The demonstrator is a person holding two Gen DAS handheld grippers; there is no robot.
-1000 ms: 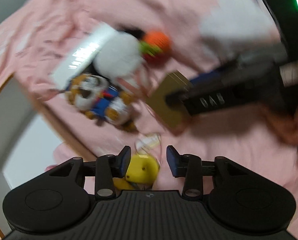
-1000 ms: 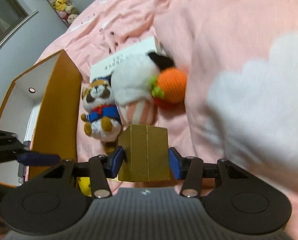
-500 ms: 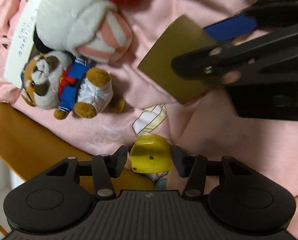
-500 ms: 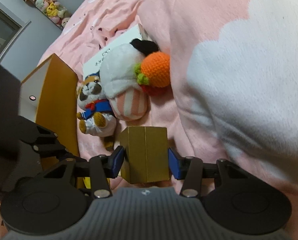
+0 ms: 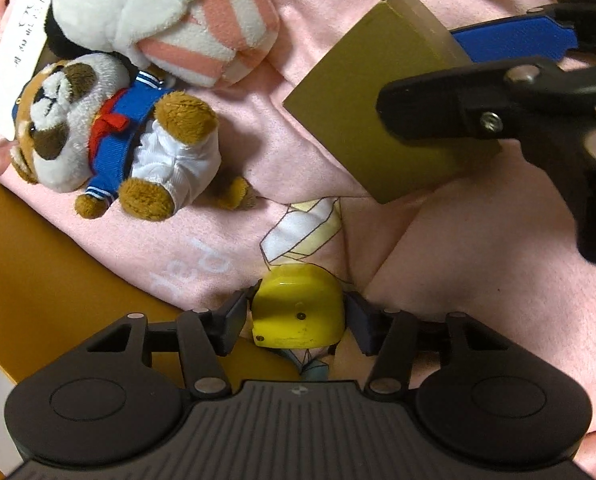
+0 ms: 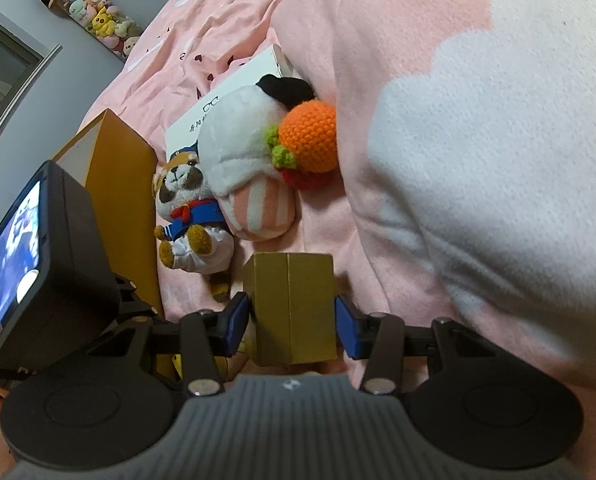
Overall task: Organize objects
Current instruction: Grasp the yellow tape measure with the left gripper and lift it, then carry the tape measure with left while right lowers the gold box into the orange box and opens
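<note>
A pink bed blanket (image 6: 378, 40) fills the grey-walled room. The left hand-held gripper (image 5: 295, 317) brackets a yellow toy (image 5: 300, 312); whether it grips is unclear. The right hand-held gripper (image 6: 292, 317) clamps a gold box (image 6: 291, 306).

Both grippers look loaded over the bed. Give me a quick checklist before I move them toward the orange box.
1. Left gripper around the yellow toy: ok, a finger on each side.
2. Yellow toy lifted off the blanket: cannot tell.
3. Right gripper shut on the gold box: ok.
4. Gold box square between the fingers: ok, upright.
5. Orange box opening free: cannot tell, inside hidden.
6. Raccoon plush apart from both grippers: ok.
</note>
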